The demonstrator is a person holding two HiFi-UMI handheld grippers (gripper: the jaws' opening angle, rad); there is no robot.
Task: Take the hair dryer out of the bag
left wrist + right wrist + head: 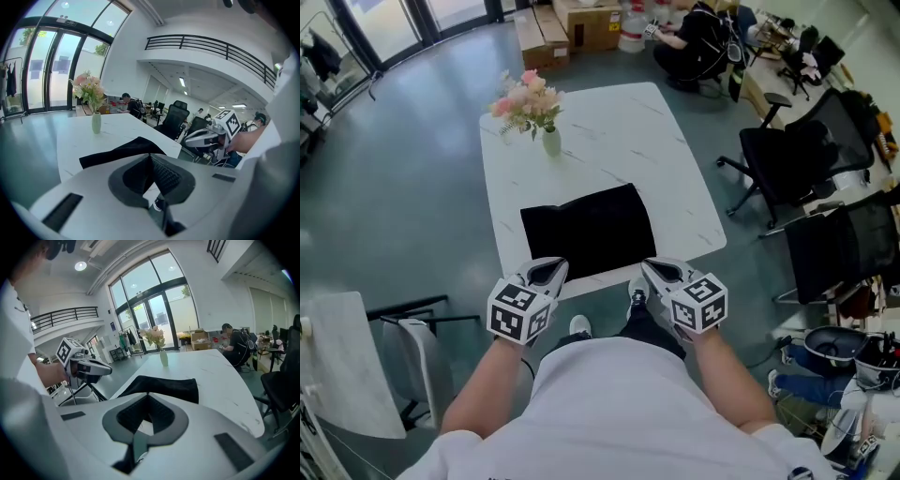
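While left tongs (555, 268) and right tongs (652, 270) hover closed, bag (589, 230) lies flat.

The black bag (589, 230) lies flat and limp on the white table (609, 131), at its six o'clock end, long edges running roughly nine to three o'clock.

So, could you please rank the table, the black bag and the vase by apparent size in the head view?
1. table
2. black bag
3. vase, farther from the camera, yet plainly smallest
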